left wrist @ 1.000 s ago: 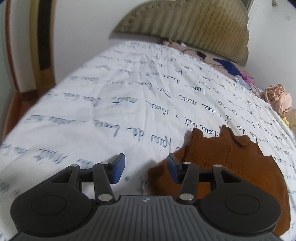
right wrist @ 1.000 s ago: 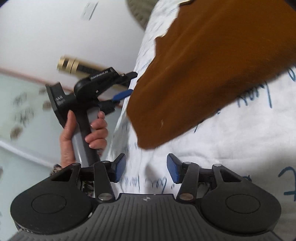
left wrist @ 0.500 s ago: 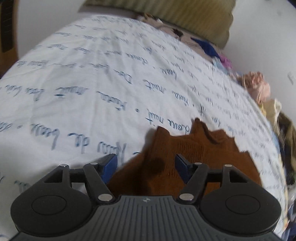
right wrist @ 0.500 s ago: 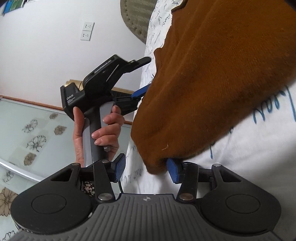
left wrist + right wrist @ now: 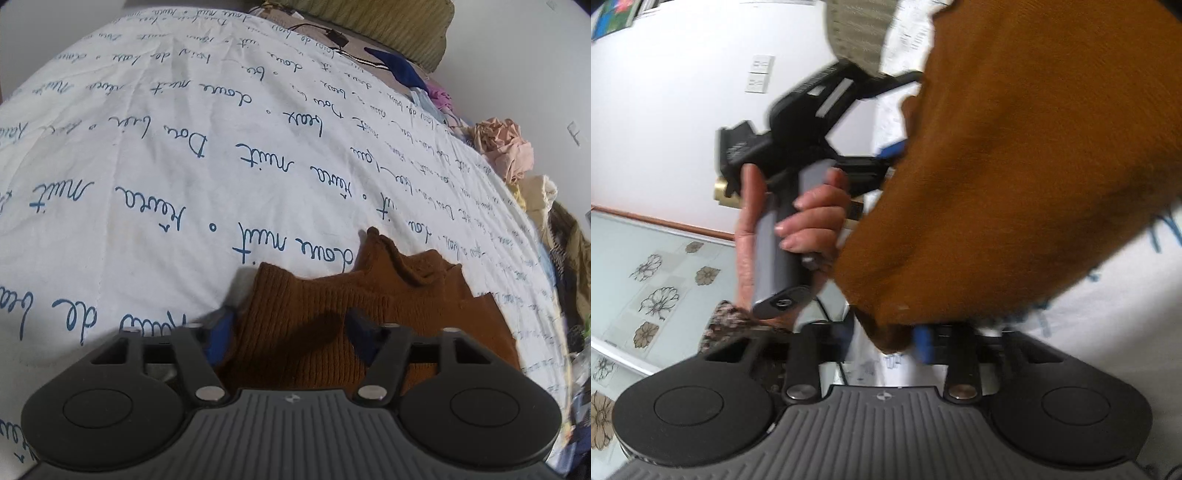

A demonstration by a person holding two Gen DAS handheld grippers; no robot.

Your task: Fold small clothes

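Brown knit garment (image 5: 369, 317) lies on the bed (image 5: 184, 147); left hand-held gripper (image 5: 291, 332) straddles its ribbed edge, jaws just closing, unclenched; right hand-held gripper (image 5: 882, 343), jaws just closing, pinches its corner; pink clothes (image 5: 506, 147) lie beyond

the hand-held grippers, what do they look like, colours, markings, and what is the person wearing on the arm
Each hand-held gripper, left and right, has a black ribbed body with two round discs, silver pivot pins, black linkage fingers and blue pads. Seen from the right wrist camera, the left one has a grey cylindrical handle under a black head. The hand's wrist shows a dark floral-patterned sleeve.
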